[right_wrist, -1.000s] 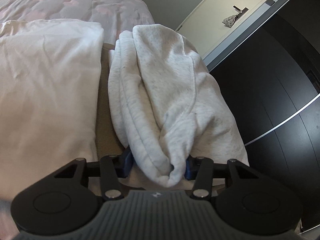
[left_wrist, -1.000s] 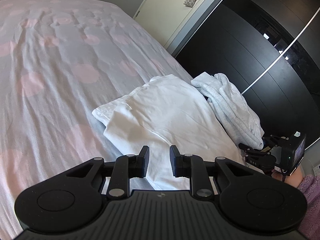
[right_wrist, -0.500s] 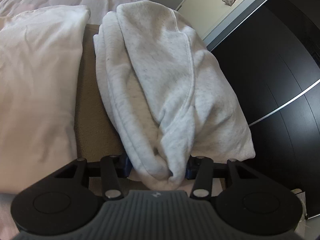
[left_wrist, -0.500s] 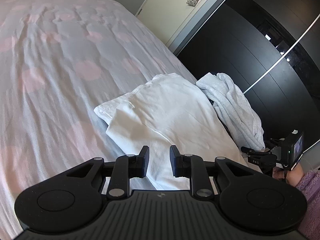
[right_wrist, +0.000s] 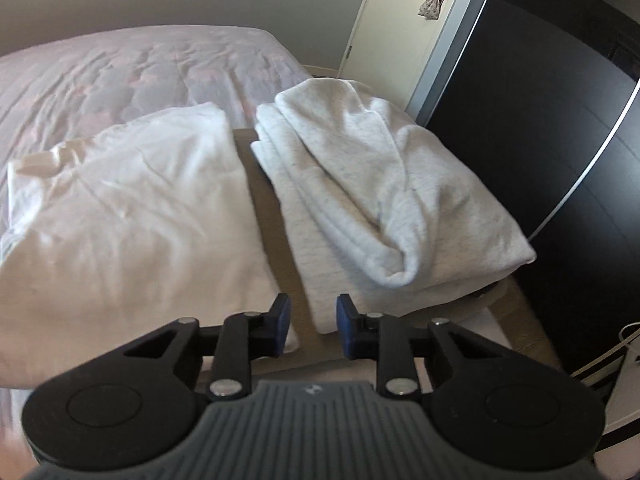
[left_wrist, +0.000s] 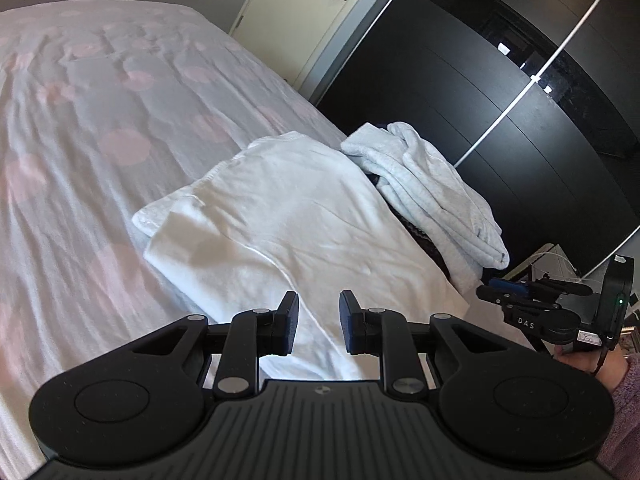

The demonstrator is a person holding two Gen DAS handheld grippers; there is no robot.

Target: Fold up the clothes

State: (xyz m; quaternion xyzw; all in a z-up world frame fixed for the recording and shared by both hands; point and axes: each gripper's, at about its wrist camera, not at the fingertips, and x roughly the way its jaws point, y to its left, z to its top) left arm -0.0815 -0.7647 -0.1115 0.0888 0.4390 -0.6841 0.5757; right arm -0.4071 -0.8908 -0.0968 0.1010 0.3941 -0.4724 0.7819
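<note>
You hold a claw in each hand over a bed [left_wrist: 100, 168] covered with a pale sheet dotted with pink circles. Your left claw [left_wrist: 319, 322] hovers above the near edge of a folded white garment [left_wrist: 288, 216] that lies flat on the bed; its pads stand a little apart with nothing between them, the cloth only showing below the gap. Your right claw [right_wrist: 310, 322] has just been closing, and in its own view the blue pads are apart and empty, poised just off the near hem of a grey sweatshirt [right_wrist: 380, 200]. That sweatshirt lies loosely bundled just beside the white garment, on a tan strip at the bed's edge [right_wrist: 266, 216], next to a dark wardrobe [right_wrist: 560, 120]; one thick fold rolls over on itself near the front corner. The grey piece looks like the one not yet properly folded. To do this step well, bring it onto open sheet well apart from the finished white stack, take it by two corners of one hem, one claw each, and pinch a single layer only. Lift until the bundle hangs open, then lay it flat before folding; grabbing the rolled lump would likely trap creases.
</note>
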